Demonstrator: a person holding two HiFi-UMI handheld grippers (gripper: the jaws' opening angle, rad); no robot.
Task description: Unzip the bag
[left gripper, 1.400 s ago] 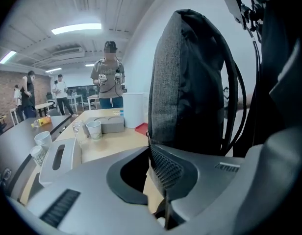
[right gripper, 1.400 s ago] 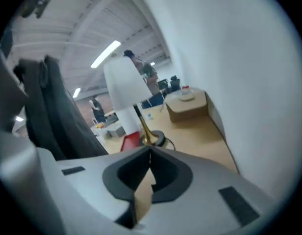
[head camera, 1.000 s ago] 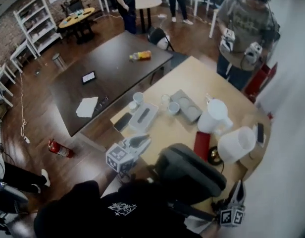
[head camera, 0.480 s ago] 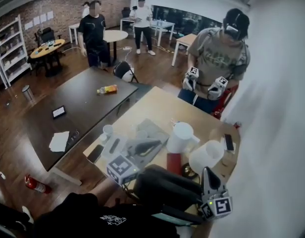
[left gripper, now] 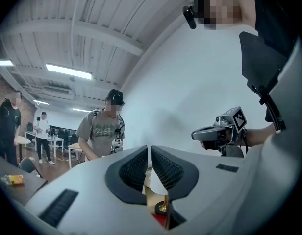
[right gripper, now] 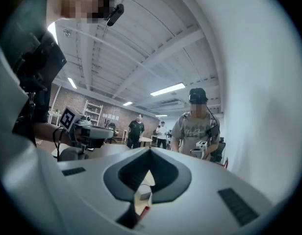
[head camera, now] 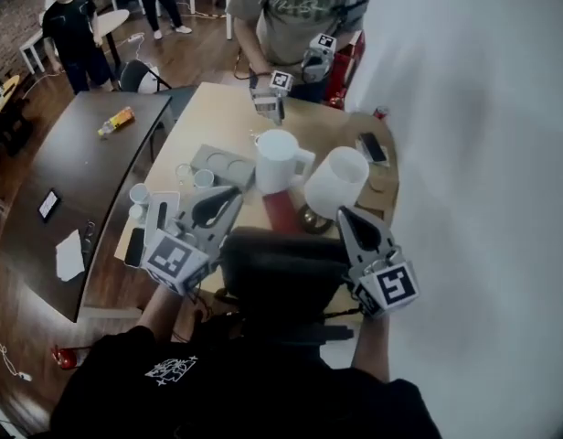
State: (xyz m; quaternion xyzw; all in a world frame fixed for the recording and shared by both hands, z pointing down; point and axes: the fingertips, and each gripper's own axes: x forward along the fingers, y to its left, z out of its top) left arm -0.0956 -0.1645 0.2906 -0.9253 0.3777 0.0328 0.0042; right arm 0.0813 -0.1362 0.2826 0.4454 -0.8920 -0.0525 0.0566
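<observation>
Both grippers have moved in to flank the bag.
Jaws pressed together on nothing, the left gripper (head camera: 225,201) sits just left of the dark bag (head camera: 281,268). The bag lies at the tan table's (head camera: 217,117) near edge, long axis running side to side. The right gripper (head camera: 347,216), likewise closed and empty, is just beside its right end.

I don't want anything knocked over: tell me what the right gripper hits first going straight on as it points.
Most likely the white tub: the right gripper points at it across the table. Its height above the table is unclear, so it might pass over the tub.
</observation>
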